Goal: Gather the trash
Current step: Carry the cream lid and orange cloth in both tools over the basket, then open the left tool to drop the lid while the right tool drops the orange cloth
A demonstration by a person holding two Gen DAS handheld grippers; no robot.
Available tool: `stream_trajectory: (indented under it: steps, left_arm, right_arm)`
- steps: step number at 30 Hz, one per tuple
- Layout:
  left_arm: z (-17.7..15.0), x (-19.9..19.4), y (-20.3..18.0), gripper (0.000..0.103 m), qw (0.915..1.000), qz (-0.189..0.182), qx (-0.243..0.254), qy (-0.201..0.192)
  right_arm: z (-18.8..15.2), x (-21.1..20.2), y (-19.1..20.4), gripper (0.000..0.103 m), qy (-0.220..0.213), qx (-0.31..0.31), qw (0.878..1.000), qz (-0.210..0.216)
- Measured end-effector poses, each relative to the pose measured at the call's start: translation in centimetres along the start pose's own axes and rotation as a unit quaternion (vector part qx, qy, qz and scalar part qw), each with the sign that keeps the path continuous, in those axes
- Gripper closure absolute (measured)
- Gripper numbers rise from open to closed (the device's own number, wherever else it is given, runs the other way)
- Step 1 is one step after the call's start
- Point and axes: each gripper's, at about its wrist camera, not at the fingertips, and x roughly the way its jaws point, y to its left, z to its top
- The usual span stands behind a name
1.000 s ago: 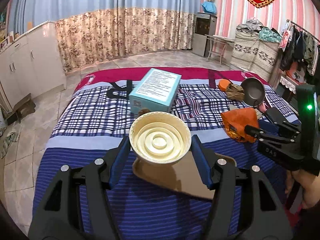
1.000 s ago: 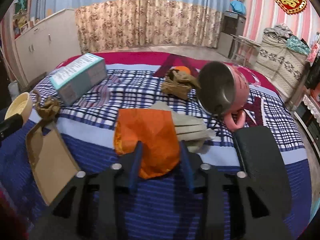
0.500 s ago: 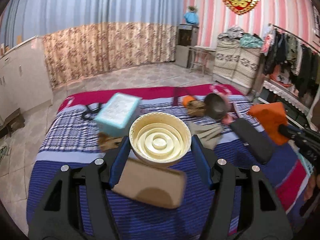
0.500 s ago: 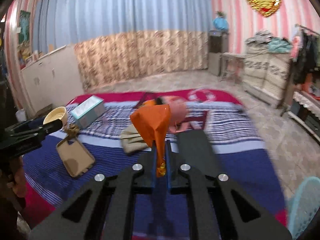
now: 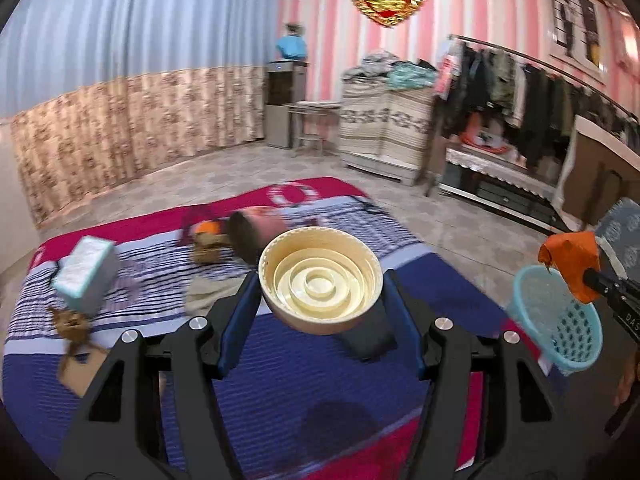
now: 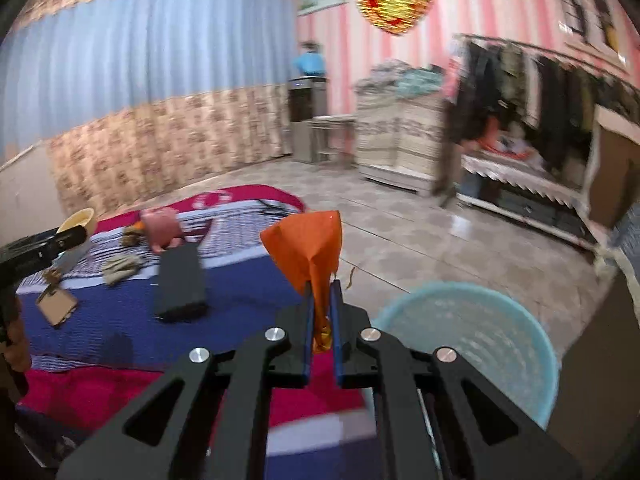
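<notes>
My left gripper is shut on a cream round plastic lid, held above the striped bedspread. My right gripper is shut on an orange plastic wrapper, which sticks up from the pinched pads. A light blue perforated basket stands on the floor just right of the right gripper. The left wrist view also catches the basket at the right edge, with the orange wrapper over its rim.
On the bed lie a teal box, a pink mug, a black flat case, a brown card, crumpled brown paper and beige cloth. Tiled floor, a clothes rack and low furniture lie beyond.
Both grippers have swung right, away from the bed's middle, toward the blue basket. The right gripper closed on the orange wrapper and lifted it off the bed. The lid stays gripped.
</notes>
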Motion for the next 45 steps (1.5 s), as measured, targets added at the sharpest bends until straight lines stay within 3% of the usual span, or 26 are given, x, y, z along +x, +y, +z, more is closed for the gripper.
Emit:
stream_trajectory:
  steps: [4, 12, 31, 40, 45]
  left_arm:
    - [0.4, 1.0, -4.1, 0.042, 0.9995, -0.029, 0.014, 0.001]
    - [0.0, 3.3, -12.2, 0.042, 0.9961, -0.068, 0.056, 0.007]
    - [-3.5, 8.4, -26.2, 0.042, 0.9792, -0.15, 0.132, 0.034]
    - [-4.2, 11.1, -29.7, 0.042, 0.9734, -0.169, 0.148, 0.043]
    - [-3.5, 11.6, -29.5, 0.024, 0.9769, -0.158, 0.141, 0.029]
  right_arm:
    - [-1.9, -0.5, -5.6, 0.095, 0.0, 0.041, 0.998, -0.045]
    - [-3.9, -0.5, -10.9, 0.095, 0.006, 0.068, 0.993, -0.098]
    - [-6.2, 1.2, -16.0, 0.095, 0.035, 0.122, 0.985, -0.117]
    - [-6.9, 1.9, -17.0, 0.095, 0.048, 0.142, 0.981, -0.125]
    - [-7.0, 2.3, -17.1, 0.095, 0.053, 0.146, 0.98, -0.121]
